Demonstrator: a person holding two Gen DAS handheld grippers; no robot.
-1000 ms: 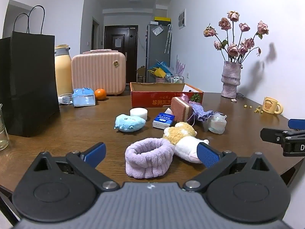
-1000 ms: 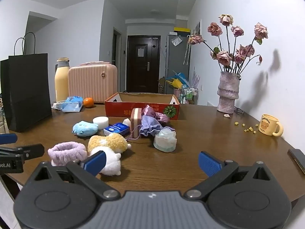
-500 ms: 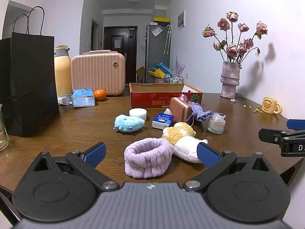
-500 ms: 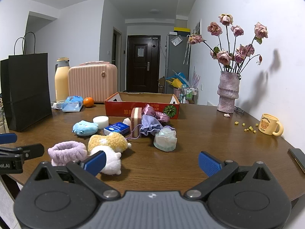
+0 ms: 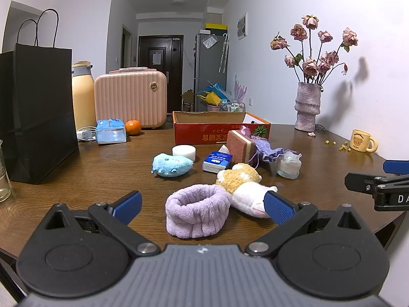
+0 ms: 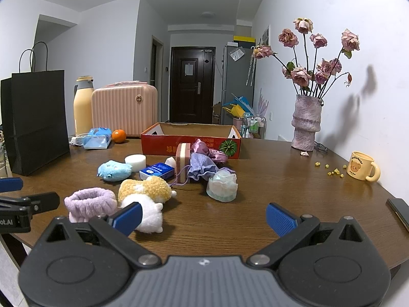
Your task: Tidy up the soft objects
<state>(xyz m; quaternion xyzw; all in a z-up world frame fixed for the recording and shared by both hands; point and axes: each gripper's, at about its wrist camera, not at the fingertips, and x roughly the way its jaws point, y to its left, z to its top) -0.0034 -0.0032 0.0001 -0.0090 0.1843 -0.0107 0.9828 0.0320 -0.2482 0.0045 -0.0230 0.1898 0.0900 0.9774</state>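
While it lies just ahead of the left gripper (image 5: 202, 206), whose jaws stand wide apart and hold nothing, the lilac plush headband (image 5: 198, 213) forms a low, thick ring of fuzzy fabric on the wooden table (image 5: 76, 179), its hollow facing up. Touching its right side is a tan-and-white stuffed toy (image 5: 242, 186) lying on its side. Farther back sit a blue plush toy (image 5: 171, 165), a white foam round (image 5: 184, 151), a blue tissue pack (image 5: 217, 161), a pink sponge (image 5: 240, 146) standing on edge, a lavender drawstring pouch (image 5: 268, 151) and a clear shower cap (image 5: 288, 163), all in front of the open red cardboard box (image 5: 219, 130).

From the right wrist view, the right gripper (image 6: 203, 217) is likewise spread wide and empty, over bare table beside the stuffed toy. That view alone shows shiny purple scrunchies (image 6: 213, 153) behind the pouch and a dark phone (image 6: 398, 209) at the table's right edge. Only the left wrist view shows a glass jar (image 5: 3, 176) at the far left.
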